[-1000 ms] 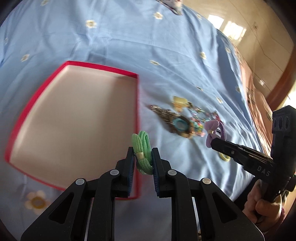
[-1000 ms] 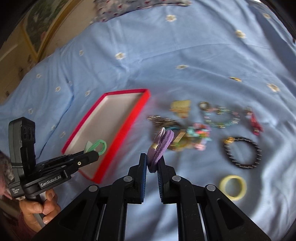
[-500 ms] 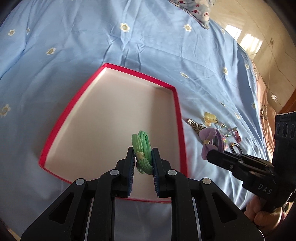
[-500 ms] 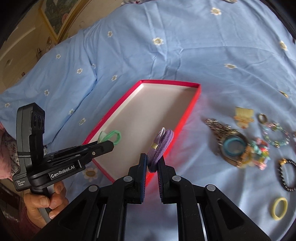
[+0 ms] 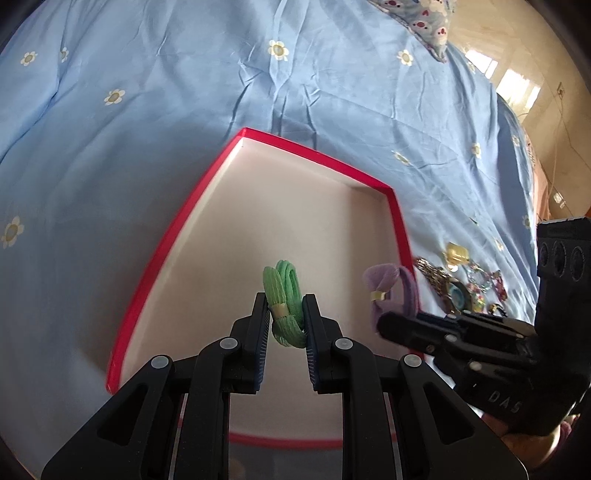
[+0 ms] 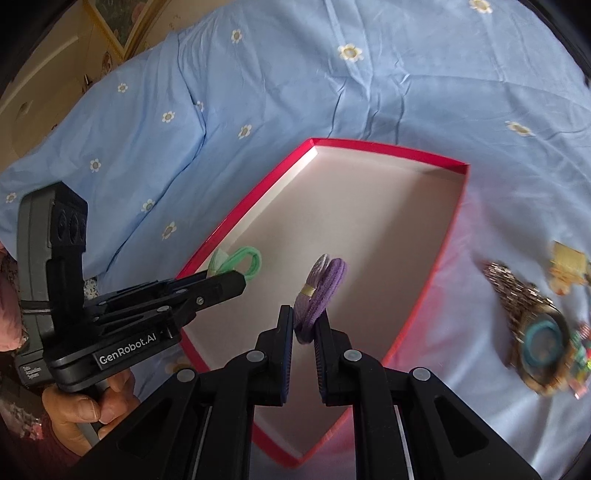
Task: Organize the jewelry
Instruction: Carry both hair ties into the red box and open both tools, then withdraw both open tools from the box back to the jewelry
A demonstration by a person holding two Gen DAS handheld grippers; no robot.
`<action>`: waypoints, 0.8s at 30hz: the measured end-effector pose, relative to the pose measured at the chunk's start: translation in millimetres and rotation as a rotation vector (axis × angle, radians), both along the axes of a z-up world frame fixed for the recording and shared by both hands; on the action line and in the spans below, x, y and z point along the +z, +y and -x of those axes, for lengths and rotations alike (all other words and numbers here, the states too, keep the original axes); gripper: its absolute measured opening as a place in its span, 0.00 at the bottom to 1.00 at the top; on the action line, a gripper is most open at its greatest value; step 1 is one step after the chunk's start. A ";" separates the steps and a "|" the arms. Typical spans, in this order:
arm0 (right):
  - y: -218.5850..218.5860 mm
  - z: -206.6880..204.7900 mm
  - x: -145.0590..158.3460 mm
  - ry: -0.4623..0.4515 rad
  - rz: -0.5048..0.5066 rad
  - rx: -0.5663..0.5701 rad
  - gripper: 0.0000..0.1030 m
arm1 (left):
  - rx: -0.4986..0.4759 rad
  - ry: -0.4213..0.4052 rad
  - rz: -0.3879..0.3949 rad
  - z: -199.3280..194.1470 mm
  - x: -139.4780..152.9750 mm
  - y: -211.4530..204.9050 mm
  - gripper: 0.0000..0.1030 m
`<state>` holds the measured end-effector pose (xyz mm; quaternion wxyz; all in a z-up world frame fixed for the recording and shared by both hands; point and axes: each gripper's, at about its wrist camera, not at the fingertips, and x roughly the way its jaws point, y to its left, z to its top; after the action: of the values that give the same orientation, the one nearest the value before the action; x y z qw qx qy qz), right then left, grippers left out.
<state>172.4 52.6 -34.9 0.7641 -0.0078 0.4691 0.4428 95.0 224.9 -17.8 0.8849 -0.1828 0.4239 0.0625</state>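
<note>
Left gripper (image 5: 285, 314): both pads are clamped on a green hair tie (image 5: 283, 302), which stands upright between them, its loops bound by a pale yellow band. The fingers angle downward over the pale interior of the red-rimmed box (image 5: 400, 229). In the right wrist view the same gripper (image 6: 236, 281) enters from the left, carried by a hand (image 6: 79, 404) wrapped around its grip, with the green tie (image 6: 240, 260) projecting past the tips above the box's left edge.

Right gripper (image 6: 303, 325): the jaws are closed on a purple hair tie (image 6: 320, 291) fitted with a lilac bow and a small gold clasp. It too is tilted downward above the box floor. In the left wrist view it (image 5: 384, 321) reaches in from the right, bow (image 5: 382, 280) foremost, close to the box's right wall.

Surface: the box (image 6: 458, 206) lies on a light blue bedspread (image 5: 184, 92) printed with small daisies and creased in places. Its interior shows nothing lying on the floor. A pile of jewelry (image 6: 539, 325) lies on the fabric to the right of the box, apart from it: a gold-toned link chain, a teal ring, a yellow charm and coloured beads, blurred in this view. The same pile (image 5: 461, 284) is visible in the left wrist view.

Room: a tiled floor (image 5: 517, 55) with patches of light lies beyond the bed; a framed picture (image 6: 122, 22) hangs on the wall at upper left
</note>
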 end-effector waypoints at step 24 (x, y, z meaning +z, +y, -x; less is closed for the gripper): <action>26.4 -11.2 -20.7 0.009 0.068 0.025 0.35 | 0.058 0.051 -0.001 2.9 -16.5 19.9 0.38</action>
<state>183.6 78.9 -55.6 0.7558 -0.0377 0.4872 0.4360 92.1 244.8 -34.2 0.8716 -0.1927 0.4410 0.0933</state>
